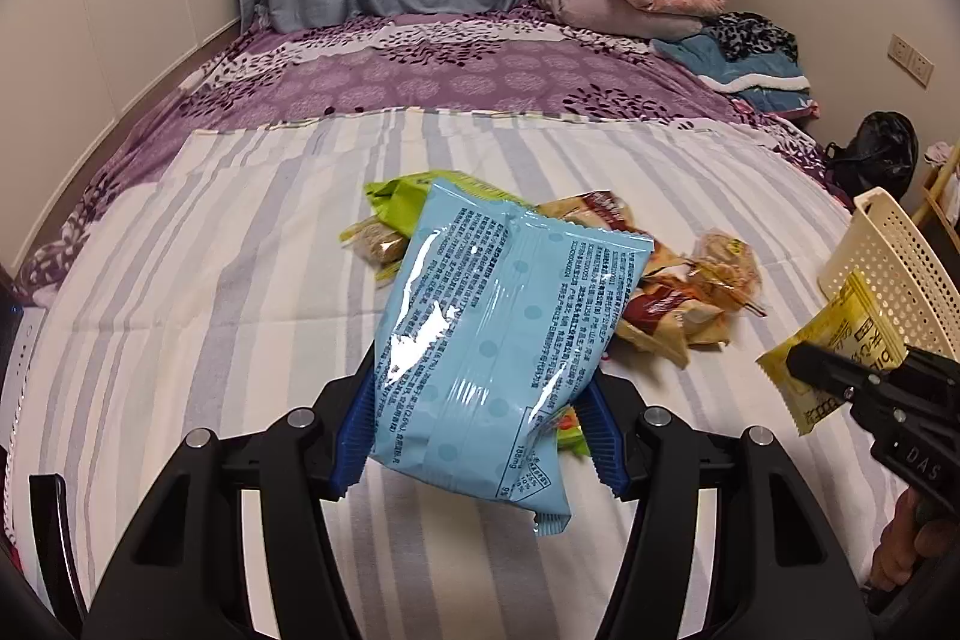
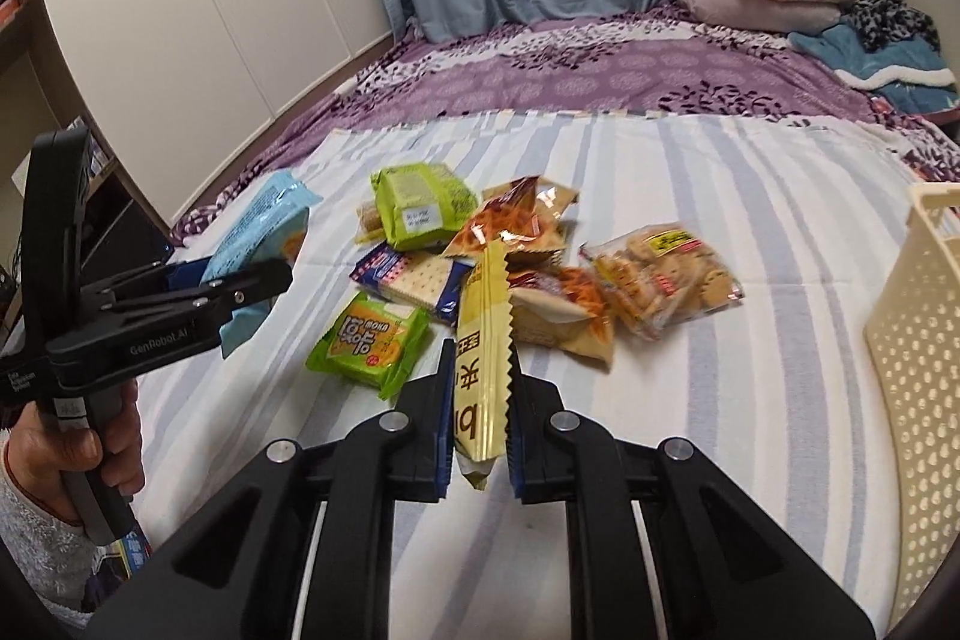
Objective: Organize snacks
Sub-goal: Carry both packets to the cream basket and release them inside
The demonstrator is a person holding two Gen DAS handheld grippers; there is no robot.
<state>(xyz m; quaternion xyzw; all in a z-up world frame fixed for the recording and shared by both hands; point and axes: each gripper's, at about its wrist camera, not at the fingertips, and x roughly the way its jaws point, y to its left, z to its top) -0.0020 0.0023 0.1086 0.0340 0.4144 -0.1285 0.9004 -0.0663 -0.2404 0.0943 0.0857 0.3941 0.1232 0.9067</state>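
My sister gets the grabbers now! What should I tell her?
Left gripper: shut on the light blue snack bag, lifted off the bed.
Right gripper: shut on the yellow packet, also held up.
Cream basket: at the right edge of the striped sheet; its inside can't be seen.
Left to do: both held packs need putting away, and a pile of snacks still lies mid-bed, including the green cracker pack and the clear cookie bag.

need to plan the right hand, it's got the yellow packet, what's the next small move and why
Probably carry the right gripper rightward over the cream basket and release. It is already clamped on the yellow packet, lifted off the bed, and the basket stands just to its right.
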